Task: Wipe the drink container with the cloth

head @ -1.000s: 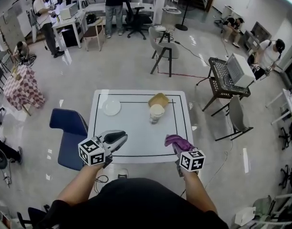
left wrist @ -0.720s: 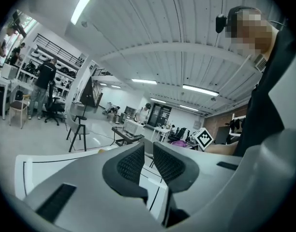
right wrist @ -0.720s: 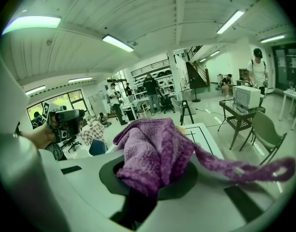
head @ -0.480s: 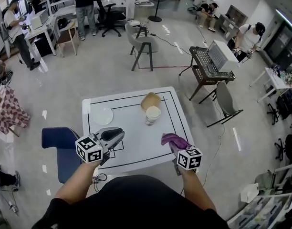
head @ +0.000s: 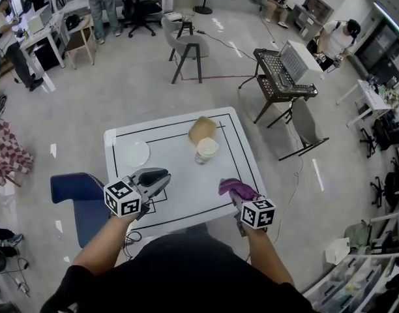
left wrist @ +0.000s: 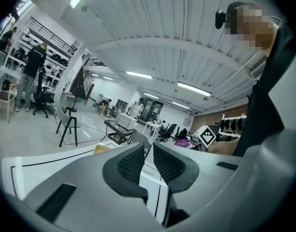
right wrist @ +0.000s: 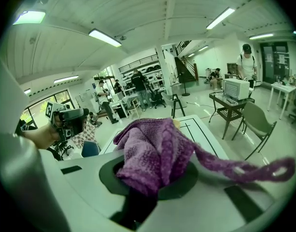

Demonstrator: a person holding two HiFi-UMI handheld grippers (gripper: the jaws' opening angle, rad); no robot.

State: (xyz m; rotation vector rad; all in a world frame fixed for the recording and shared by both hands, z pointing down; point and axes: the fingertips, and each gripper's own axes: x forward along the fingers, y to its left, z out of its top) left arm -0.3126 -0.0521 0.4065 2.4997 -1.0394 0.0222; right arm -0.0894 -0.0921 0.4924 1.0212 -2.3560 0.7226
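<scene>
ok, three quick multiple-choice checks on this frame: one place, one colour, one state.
1. The plate lies:
A) on the table, left of the cup
B) on top of the cup
C) under the cloth

2. The cloth is:
A) white
B) purple
C) yellow

3. The right gripper is:
A) open and empty
B) shut on the cup
C) shut on the cloth

Key:
1 A: the head view shows it on the table's left side, apart from the cup.
2 B: it is purple knit in both views.
3 C: the right gripper view shows the cloth bunched between the jaws.
</scene>
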